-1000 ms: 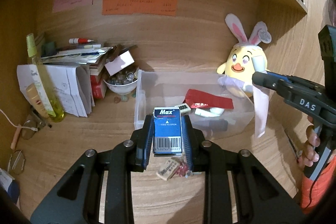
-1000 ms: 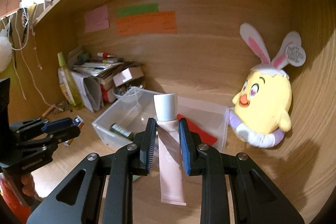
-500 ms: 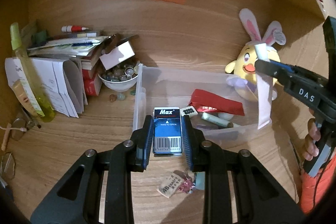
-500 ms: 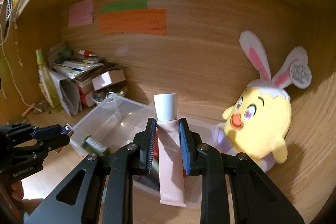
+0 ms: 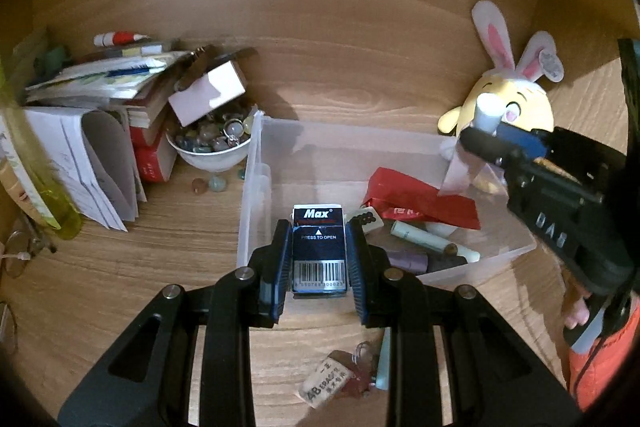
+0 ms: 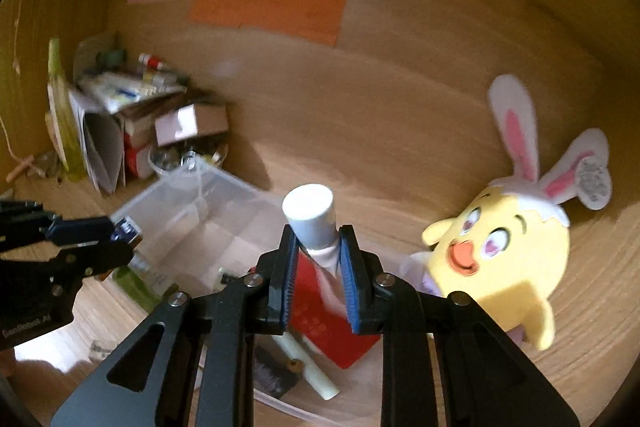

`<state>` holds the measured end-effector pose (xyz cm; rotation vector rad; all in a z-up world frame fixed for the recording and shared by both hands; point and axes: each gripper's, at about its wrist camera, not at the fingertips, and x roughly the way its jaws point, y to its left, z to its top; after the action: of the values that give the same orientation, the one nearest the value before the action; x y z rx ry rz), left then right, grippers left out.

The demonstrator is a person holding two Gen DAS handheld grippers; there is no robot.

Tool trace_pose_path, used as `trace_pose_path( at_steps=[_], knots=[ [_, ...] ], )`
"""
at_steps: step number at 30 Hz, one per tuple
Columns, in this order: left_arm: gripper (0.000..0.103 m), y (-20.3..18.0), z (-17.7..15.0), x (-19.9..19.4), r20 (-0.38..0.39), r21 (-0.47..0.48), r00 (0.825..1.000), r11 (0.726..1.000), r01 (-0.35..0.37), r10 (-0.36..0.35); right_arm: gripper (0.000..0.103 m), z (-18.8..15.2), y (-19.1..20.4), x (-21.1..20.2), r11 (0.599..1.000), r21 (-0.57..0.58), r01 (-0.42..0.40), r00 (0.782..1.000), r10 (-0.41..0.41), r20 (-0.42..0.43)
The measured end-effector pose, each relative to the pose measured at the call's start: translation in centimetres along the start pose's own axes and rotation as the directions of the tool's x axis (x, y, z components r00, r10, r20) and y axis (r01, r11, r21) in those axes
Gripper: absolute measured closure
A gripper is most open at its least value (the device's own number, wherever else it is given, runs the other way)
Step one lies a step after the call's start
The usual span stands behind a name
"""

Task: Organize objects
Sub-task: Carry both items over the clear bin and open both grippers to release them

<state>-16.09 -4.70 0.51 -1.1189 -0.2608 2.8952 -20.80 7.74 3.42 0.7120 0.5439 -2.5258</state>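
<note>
My left gripper (image 5: 319, 227) is shut on a blue "Max" staple box (image 5: 319, 247), held over the near wall of the clear plastic bin (image 5: 256, 187). The bin holds a red packet (image 5: 416, 199), a pale tube and a mahjong tile. My right gripper (image 6: 318, 243) is shut on a pink tube with a white cap (image 6: 308, 215), tilted left above the bin's right part (image 6: 192, 187). In the left wrist view the right gripper (image 5: 484, 135) and its hanging tube (image 5: 460, 171) show at the right. In the right wrist view the left gripper (image 6: 120, 227) shows at the left.
A yellow plush chick with bunny ears (image 5: 512, 99) sits right of the bin. Left of it stand a white bowl of stones (image 5: 212, 147), stacked books and papers (image 5: 100, 87) and a yellow-green bottle (image 5: 48, 195). A tagged keychain (image 5: 332, 383) lies on the desk in front.
Both grippers moved forward and down toward the bin. The staple box now hangs over its near wall, and the pink tube has tilted and come over the bin's right side.
</note>
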Motion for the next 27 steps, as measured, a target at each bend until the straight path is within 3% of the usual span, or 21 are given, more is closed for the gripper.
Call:
trace_pose_path(
  at_steps=[8, 18, 22, 27],
  knots=[
    [0.076, 0.5, 0.0, 1.6, -0.032, -0.009, 0.999, 1.000, 0.002, -0.002, 0.084, -1.0, 2.3, 1.7, 0.998, -0.052, -0.038, 0.998, 0.036, -0.048],
    [0.076, 0.8, -0.1, 1.6, -0.042, -0.034, 0.999, 0.999, 0.024, -0.026, 0.071, -1.8, 3.4, 3.0, 0.990, -0.064, -0.129, 0.986, 0.121, -0.119],
    [0.069, 0.8, -0.2, 0.9, -0.032, -0.041, 0.999, 0.999, 0.028, -0.030, 0.068, -1.8, 3.3, 3.0, 0.986, -0.054, -0.155, 0.980, 0.147, -0.132],
    [0.061, 0.9, -0.5, -0.3, -0.013, -0.043, 1.000, 0.999, 0.026, -0.027, 0.051, -1.6, 2.9, 2.5, 0.985, -0.032, -0.168, 0.979, 0.163, -0.125]
  ],
)
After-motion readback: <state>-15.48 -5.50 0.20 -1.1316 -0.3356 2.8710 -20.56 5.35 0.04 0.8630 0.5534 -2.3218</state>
